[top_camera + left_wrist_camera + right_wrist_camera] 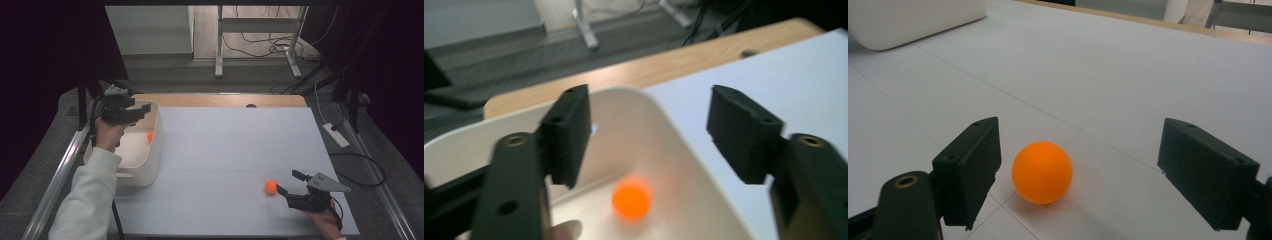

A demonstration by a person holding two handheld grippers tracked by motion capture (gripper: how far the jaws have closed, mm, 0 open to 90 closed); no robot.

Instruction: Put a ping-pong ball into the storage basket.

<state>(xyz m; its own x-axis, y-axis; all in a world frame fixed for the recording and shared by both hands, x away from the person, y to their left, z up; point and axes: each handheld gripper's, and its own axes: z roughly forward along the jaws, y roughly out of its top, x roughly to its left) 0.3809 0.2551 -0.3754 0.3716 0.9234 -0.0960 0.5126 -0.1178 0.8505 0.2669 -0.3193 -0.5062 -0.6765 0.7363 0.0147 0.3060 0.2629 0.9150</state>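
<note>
My left gripper [143,110] hovers over the far end of a white bin [158,146], jaws apart with nothing between them. In the left gripper view its jaws [651,126] frame a blurred orange ball [631,199] lower down inside the bin [624,93]; the high view shows that ball [150,135] against the bin's right wall. My right gripper [287,181] rests low at the table's near right, open. A second orange ball [270,186] sits on the table just ahead of it. In the right gripper view this ball [1042,171] lies between the jaws [1087,165], nearer the left one, untouched.
The white table top [225,145] has a wooden strip [220,100] along its far edge. The bin stands at the table's left edge, beside a metal rail [60,170]. Desk legs and cables [260,45] lie on the floor beyond.
</note>
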